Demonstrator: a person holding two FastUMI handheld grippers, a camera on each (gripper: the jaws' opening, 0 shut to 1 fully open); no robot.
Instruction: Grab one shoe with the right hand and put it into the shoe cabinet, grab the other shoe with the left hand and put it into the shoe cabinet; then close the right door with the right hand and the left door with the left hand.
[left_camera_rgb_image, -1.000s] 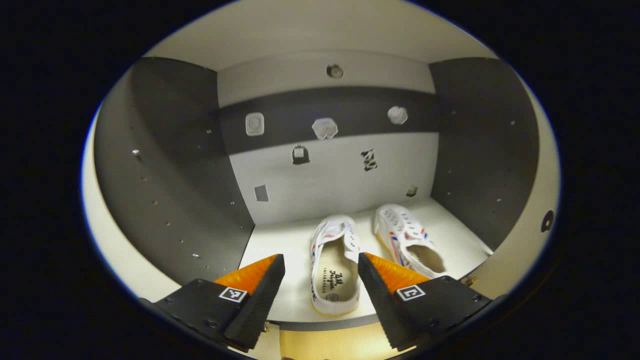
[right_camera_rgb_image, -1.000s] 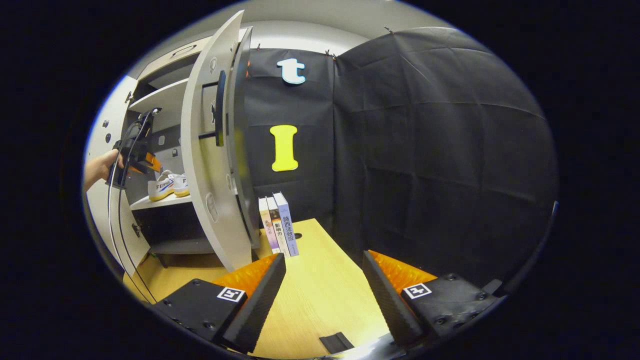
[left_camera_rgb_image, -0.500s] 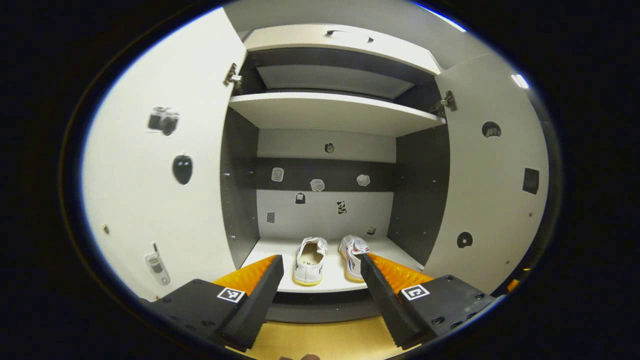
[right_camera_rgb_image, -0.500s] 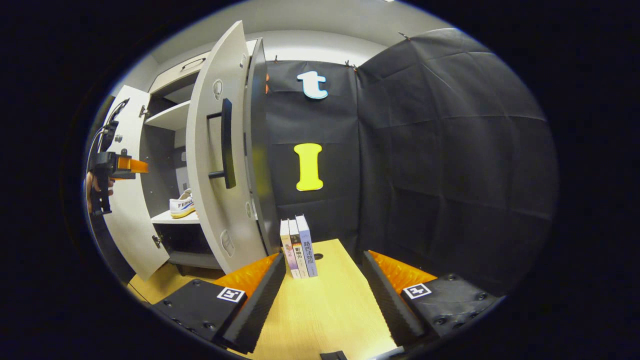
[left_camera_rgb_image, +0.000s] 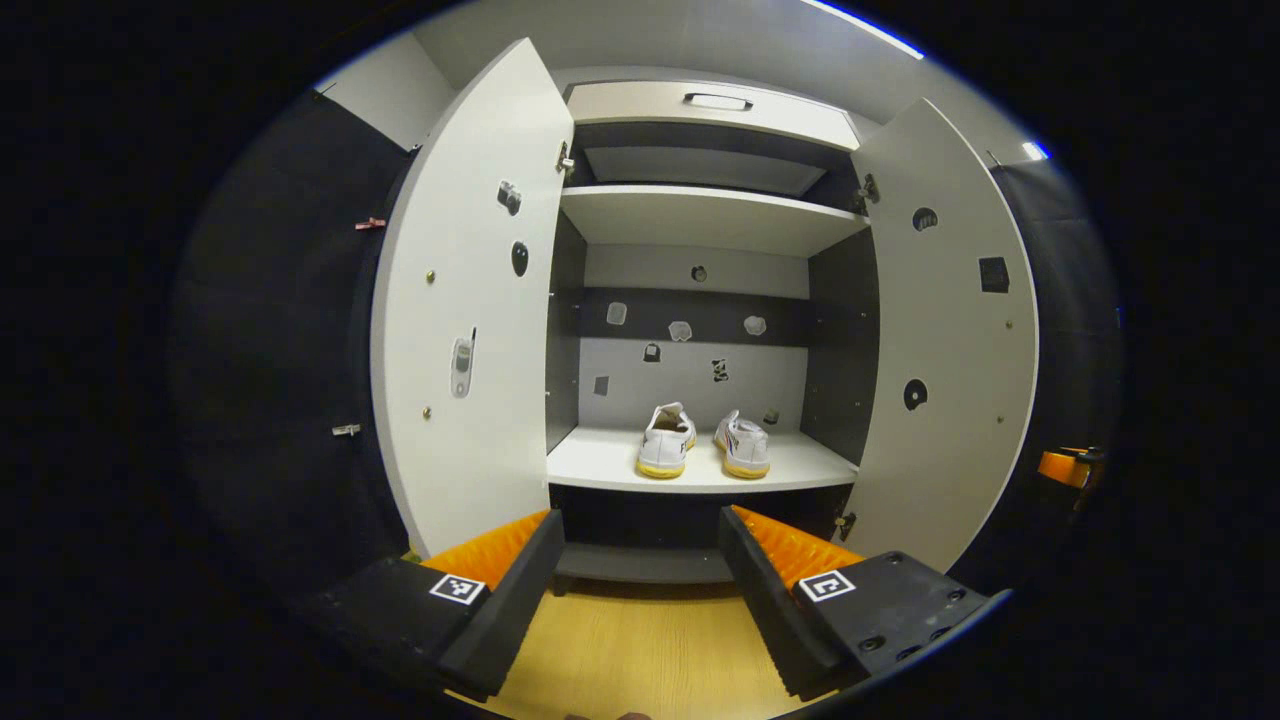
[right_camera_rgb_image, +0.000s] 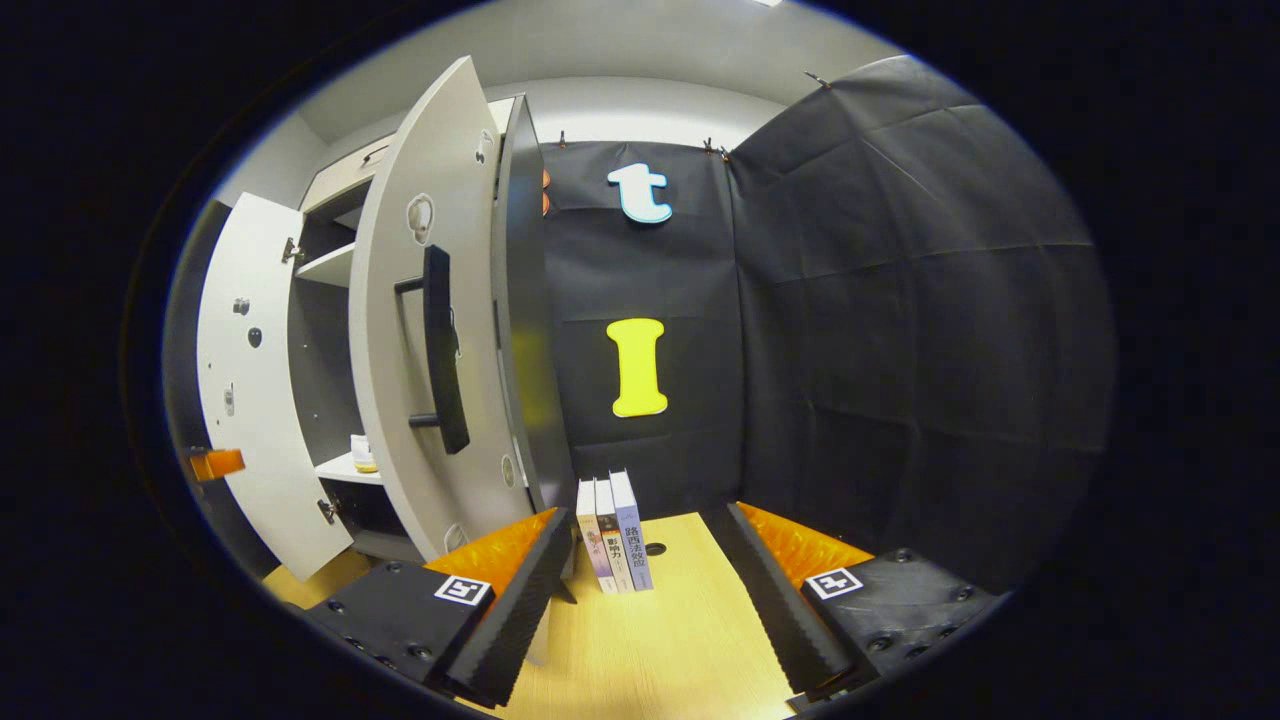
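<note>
Wood floor (left_camera_rgb_image: 640, 660), black cloth booth. Cabinet (left_camera_rgb_image: 700, 215): 2 doors open, 2 shoes (left_camera_rgb_image: 668, 455) side by side on mid shelf. 3 books (right_camera_rgb_image: 612, 532). Left gripper (left_camera_rgb_image: 640, 575) & right gripper (right_camera_rgb_image: 640, 575): jaws wide apart, empty.

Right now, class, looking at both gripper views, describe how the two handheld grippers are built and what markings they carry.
The left gripper and right gripper look alike. Each has two wedge-shaped fingers with ridged faces that taper forward. Each finger sits on a black block with small screws. Every block carries a small square black-and-white marker on top. I see no cable or sleeve.
</note>
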